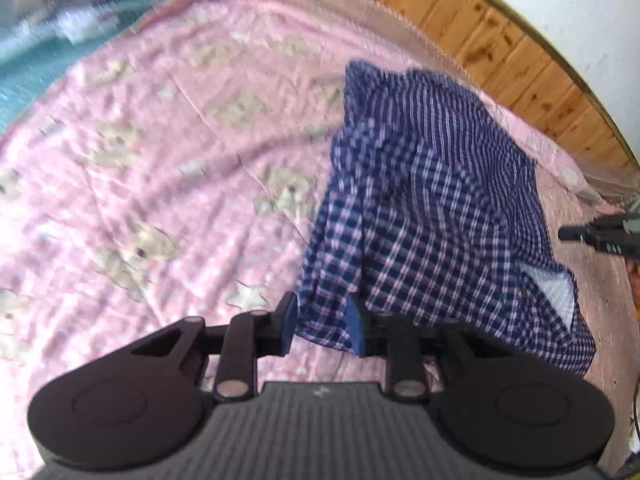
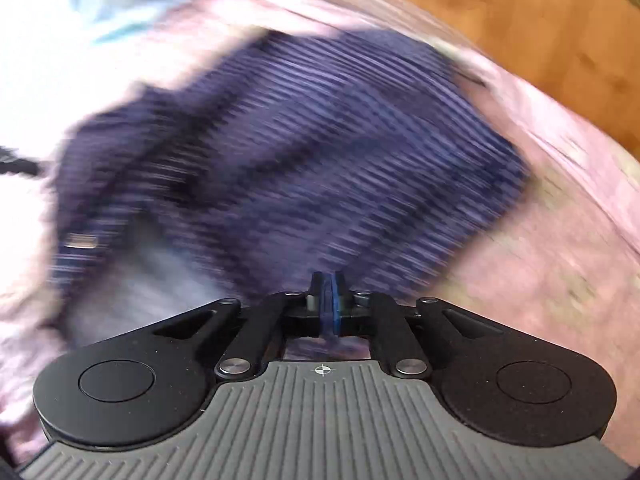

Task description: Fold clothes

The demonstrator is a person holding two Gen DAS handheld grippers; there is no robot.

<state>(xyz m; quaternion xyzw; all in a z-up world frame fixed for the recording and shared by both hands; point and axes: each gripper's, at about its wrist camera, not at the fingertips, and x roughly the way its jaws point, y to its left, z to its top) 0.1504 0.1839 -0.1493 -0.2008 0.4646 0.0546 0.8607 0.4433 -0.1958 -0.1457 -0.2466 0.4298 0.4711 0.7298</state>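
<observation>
A navy plaid shirt (image 1: 432,208) lies bunched on a pink bedspread (image 1: 160,160). My left gripper (image 1: 322,326) is open, its blue pads on either side of the shirt's near left edge, with cloth between them. In the blurred right wrist view the shirt (image 2: 300,152) fills the middle. My right gripper (image 2: 330,304) is shut, its blue pads pressed together at the shirt's near edge; whether cloth is pinched I cannot tell. The right gripper also shows at the right edge of the left wrist view (image 1: 600,234).
A wooden headboard (image 1: 520,48) runs along the far side of the bed below a white wall. A teal surface with blurred objects (image 1: 48,40) lies beyond the bed's far left.
</observation>
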